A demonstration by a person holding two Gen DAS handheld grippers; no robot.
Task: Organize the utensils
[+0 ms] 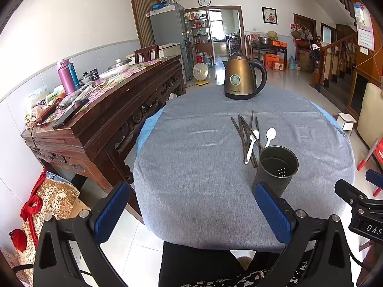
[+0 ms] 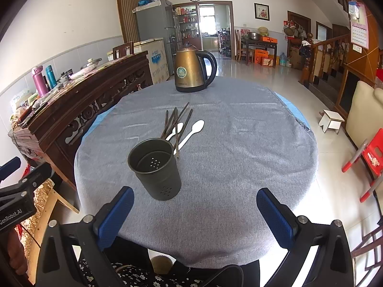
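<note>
the left tool has its two blue pads wide apart and holds nothing; it hangs over the near edge of the counter, which is covered with a grey cloth. the right tool is also spread wide and empty, at the same near edge.

the dark metal cup stands upright and empty, with small holes in its bottom. from the right tool it is just ahead and a little to the left; from the left tool it is ahead on the right, partly behind the right pad.

behind the cup, further from both tools, a bundle of dark chopsticks lies flat on the cloth, some crossing each other. two white plastic spoons lie with them: one among the chopsticks, the other just beside them on the right.

a brass kettle stands at the far edge of the counter, well apart from the tools.
</note>
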